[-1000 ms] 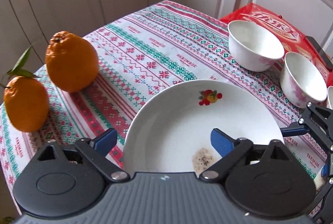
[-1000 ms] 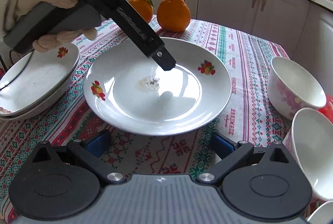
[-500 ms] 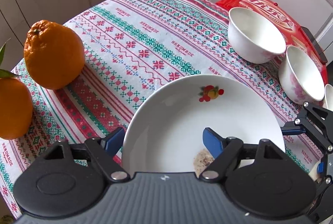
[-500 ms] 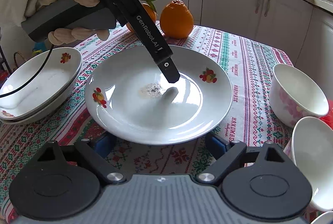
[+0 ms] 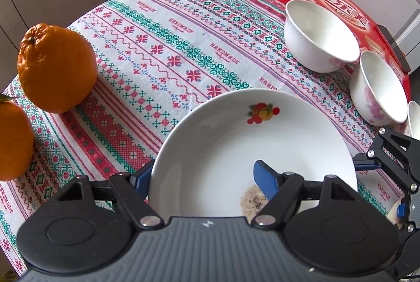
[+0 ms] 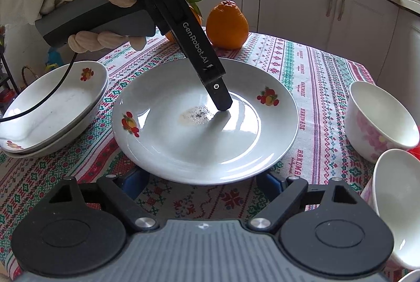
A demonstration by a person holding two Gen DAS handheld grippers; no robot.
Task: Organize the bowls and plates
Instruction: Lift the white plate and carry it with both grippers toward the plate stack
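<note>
We hold the left gripper (image 5: 203,175) wide open astride the rim of the plate (image 5: 252,148): 1 blue finger (image 5: 265,178) is over the plate's inside by a brown stain (image 5: 253,200), the other sits outside the rim near the cloth (image 5: 162,51). Whether either finger touches the plate, we cannot tell. The plate sits mid-table. Our right gripper (image 6: 202,183) is also wide open, holding nothing, both pads low at the plate's near edge. We see 2 stacked plates (image 6: 52,108) to its left, 2 bowls (image 6: 378,119) to its right, and 2 oranges (image 6: 227,25) behind it. A red packet (image 5: 338,1) lies beyond the bowls.
</note>
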